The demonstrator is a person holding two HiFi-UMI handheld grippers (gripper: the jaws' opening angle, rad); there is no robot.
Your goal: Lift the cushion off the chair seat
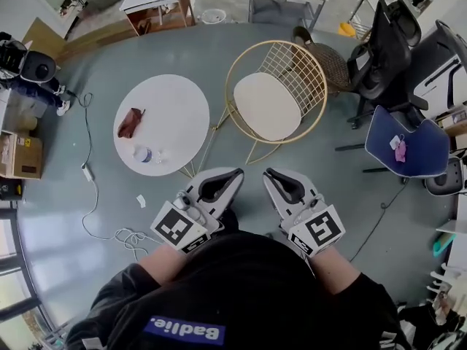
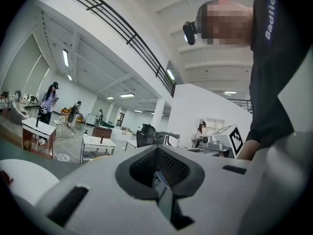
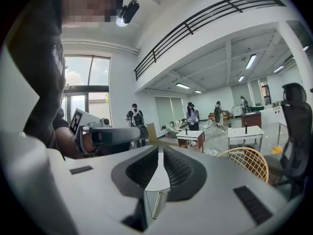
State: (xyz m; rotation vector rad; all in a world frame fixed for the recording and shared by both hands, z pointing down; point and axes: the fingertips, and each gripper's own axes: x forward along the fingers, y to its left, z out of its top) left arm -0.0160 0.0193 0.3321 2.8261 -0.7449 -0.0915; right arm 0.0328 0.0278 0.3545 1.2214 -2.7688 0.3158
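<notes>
A round cream cushion (image 1: 266,106) lies on the seat of a gold wire chair (image 1: 310,71) in the middle of the head view. Both grippers are held close to the person's body, well short of the chair and touching nothing. My left gripper (image 1: 235,173) is shut and empty, with its pads together in the left gripper view (image 2: 159,173). My right gripper (image 1: 271,173) is also shut with nothing in it (image 3: 157,173). In the right gripper view, part of the chair's wire back (image 3: 247,160) shows at the right; the cushion is hidden there.
A round white table (image 1: 175,108) stands left of the chair, with a brown object (image 1: 130,122) and a small clear item (image 1: 143,154) on it. Black office chairs (image 1: 383,57) and a blue chair (image 1: 405,148) stand to the right. A cable (image 1: 91,181) trails over the floor at the left.
</notes>
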